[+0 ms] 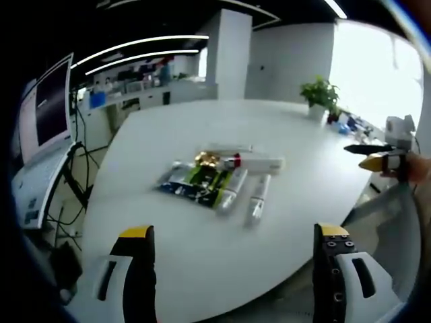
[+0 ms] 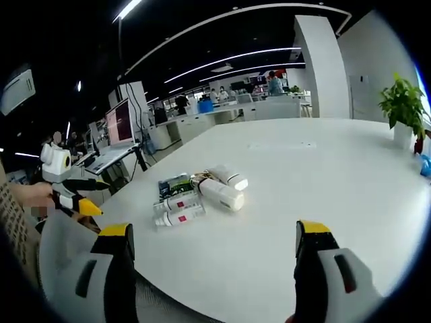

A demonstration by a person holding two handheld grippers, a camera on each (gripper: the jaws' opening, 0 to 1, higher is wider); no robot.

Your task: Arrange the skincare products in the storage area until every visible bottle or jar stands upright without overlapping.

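Left gripper view had both tools – left tool, right tool – released and clear of the skincare pile lying flat mid-bench, probably pre-approach – nothing upright yet.

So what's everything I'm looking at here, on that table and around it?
skincare products: a small pile, white tubes plus green and dark sachets, all lying flat, middle of the table; exact count unclear
table: one, white, large and rounded
potted plant: one, green in a white pot, far edge of the table
monitor: one, dark screen, on a stand beside the table
desks with people: several, far background, too small to detail
left gripper: black and white jaws with yellow tips, apart, holding nothing
right gripper: same colours, jaws apart, holding nothing
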